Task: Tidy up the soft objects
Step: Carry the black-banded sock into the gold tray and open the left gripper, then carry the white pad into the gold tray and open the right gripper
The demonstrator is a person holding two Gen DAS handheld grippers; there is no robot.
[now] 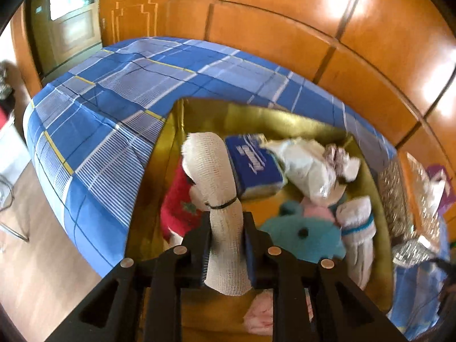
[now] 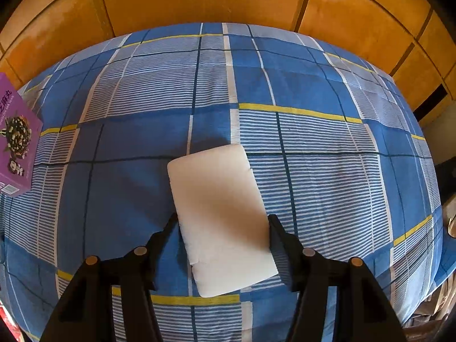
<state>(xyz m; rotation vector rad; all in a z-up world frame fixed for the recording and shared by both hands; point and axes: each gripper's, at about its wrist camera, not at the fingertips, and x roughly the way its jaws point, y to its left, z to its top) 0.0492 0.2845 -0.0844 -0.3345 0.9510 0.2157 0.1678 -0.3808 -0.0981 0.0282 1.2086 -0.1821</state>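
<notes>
Between the left gripper's closed jaws a gauze roll is pinched above the gold box; between the right gripper's wide jaws a white pad lies ungripped and could be nudged aside.

Bright daylight. Glare patches on the wooden wall panels. Left view motion-blurred; right view sharp. Gripper shadow falls across the white foam pad. Strong fisheye bending, dark corners.

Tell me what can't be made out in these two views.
- Left wrist view: the gauze roll held by the left gripper hides part of the red item.
- Right wrist view: whether the right gripper touches the white pad is unclear.
- Purple box: cut off by the left edge.
</notes>
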